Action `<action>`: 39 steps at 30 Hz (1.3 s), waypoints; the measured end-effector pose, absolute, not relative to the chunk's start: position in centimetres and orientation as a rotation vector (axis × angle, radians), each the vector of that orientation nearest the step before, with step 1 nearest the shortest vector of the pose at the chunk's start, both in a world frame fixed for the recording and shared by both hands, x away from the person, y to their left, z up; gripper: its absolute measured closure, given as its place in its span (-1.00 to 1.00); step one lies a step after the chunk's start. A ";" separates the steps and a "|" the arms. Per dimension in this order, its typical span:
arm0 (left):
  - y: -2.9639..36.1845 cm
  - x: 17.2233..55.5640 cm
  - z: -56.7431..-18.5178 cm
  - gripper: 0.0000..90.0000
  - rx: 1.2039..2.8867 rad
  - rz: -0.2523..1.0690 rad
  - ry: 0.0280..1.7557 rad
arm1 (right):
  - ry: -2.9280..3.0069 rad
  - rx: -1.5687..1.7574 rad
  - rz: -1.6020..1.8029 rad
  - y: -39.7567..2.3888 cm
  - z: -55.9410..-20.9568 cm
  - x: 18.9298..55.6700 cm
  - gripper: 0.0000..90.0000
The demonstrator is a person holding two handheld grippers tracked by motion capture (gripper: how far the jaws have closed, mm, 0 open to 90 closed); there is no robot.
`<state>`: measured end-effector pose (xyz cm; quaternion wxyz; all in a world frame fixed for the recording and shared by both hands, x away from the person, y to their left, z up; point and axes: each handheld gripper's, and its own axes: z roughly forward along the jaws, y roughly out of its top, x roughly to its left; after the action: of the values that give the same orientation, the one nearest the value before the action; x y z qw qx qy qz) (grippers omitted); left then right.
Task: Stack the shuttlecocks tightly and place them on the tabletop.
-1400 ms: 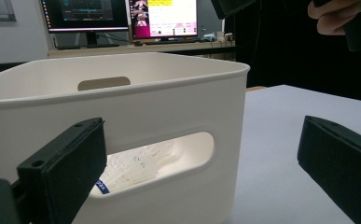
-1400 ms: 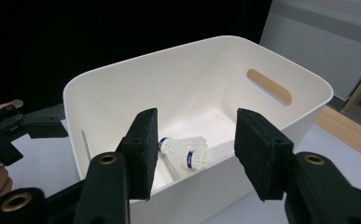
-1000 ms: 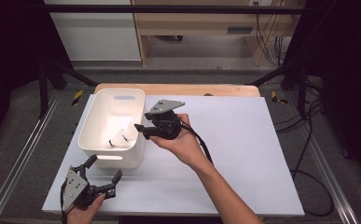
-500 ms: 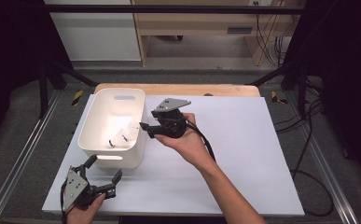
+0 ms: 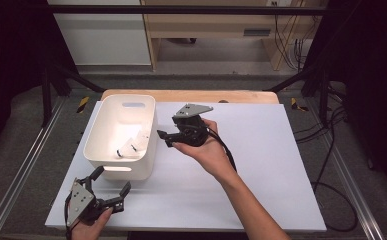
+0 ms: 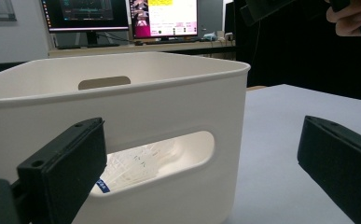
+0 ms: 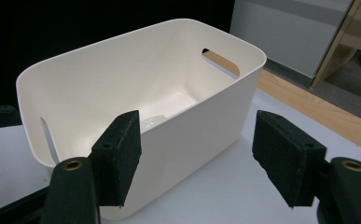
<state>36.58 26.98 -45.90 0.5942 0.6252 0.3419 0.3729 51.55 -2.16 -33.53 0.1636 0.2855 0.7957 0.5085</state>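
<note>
A white plastic bin (image 5: 101, 131) stands on the left half of the white tabletop (image 5: 266, 165). Small white feathery objects (image 5: 131, 145) lie on its floor, and one with a blue label (image 6: 136, 163) shows through the bin's near handle slot. My right gripper (image 5: 164, 137) hovers open just right of the bin's rim, aimed at the bin (image 7: 136, 79); its jaws stand wide apart with nothing between them (image 7: 204, 149). My left gripper (image 5: 111, 181) rests low at the table's front left, open, facing the bin's near wall (image 6: 169, 112). Its empty jaws (image 6: 201, 172) frame the handle slot.
A wooden strip (image 5: 231, 96) runs along the table's back edge. Metal rails (image 5: 21, 170) and cables (image 5: 331, 150) flank the table. Monitors (image 6: 122, 14) stand beyond the bin. The person's other hand (image 6: 350, 18) shows at the upper right of the left gripper view.
My right gripper has drifted a little to the right, away from the bin's rim. The left gripper and the bin have stayed put.
</note>
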 end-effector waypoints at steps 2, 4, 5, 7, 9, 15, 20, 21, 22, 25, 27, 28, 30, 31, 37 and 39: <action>27.0 36.6 -45.9 -0.97 1.452 0.867 0.795 | 2.269 0.820 1.444 -2.4 -33.6 51.6 -0.31; 27.0 36.6 -45.9 -0.97 1.453 0.866 0.796 | 2.268 0.827 1.429 -2.6 -33.7 51.6 -0.35; 27.0 36.6 -45.9 -0.97 1.453 0.866 0.796 | 2.266 0.833 1.428 -2.8 -33.7 51.6 -0.37; 26.9 36.6 -45.9 -0.97 1.454 0.867 0.795 | 2.258 0.842 1.427 -3.0 -33.6 51.6 -0.43; 27.0 36.6 -45.9 -0.97 1.456 0.868 0.795 | 2.246 0.855 1.424 -3.3 -33.6 51.6 -0.49; 27.0 36.6 -46.0 -0.97 1.458 0.869 0.796 | 2.227 0.896 1.428 -4.4 -33.5 51.7 -0.65; 27.0 36.5 -46.0 -0.97 1.457 0.870 0.798 | 2.199 0.926 1.434 -5.4 -33.5 52.0 -0.72; 27.1 36.5 -46.0 -0.97 1.457 0.871 0.798 | 2.195 0.934 1.437 -5.6 -33.5 52.0 -0.73; 27.0 36.6 -46.0 -0.97 1.457 0.870 0.798 | 2.192 0.940 1.439 -5.8 -33.5 52.1 -0.75; 27.0 36.6 -46.0 -0.97 1.459 0.870 0.796 | 2.175 0.957 1.442 -6.3 -33.5 52.1 -0.78; 27.0 36.5 -46.0 -0.97 1.460 0.871 0.795 | 2.166 0.961 1.444 -6.7 -33.5 52.2 -0.80; 27.0 36.5 -46.0 -0.97 1.460 0.871 0.794 | 2.163 0.966 1.442 -6.8 -33.5 52.1 -0.81; 27.0 36.6 -46.0 -0.97 1.460 0.871 0.795 | 2.154 0.967 1.446 -7.2 -33.4 52.2 -0.82; 27.0 36.6 -46.0 -0.97 1.460 0.871 0.796 | 2.150 0.972 1.446 -7.3 -33.4 52.2 -0.82; 26.9 36.5 -46.0 -0.97 1.463 0.871 0.795 | 2.129 0.991 1.447 -8.4 -33.6 52.2 -0.83; 27.0 36.5 -46.0 -0.97 1.462 0.871 0.795 | 2.127 0.989 1.446 -8.7 -33.7 52.2 -0.85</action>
<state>36.55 26.95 -45.98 0.5906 0.6280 0.3417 0.3743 52.22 -8.72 -33.66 0.1916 0.3522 0.7576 0.5150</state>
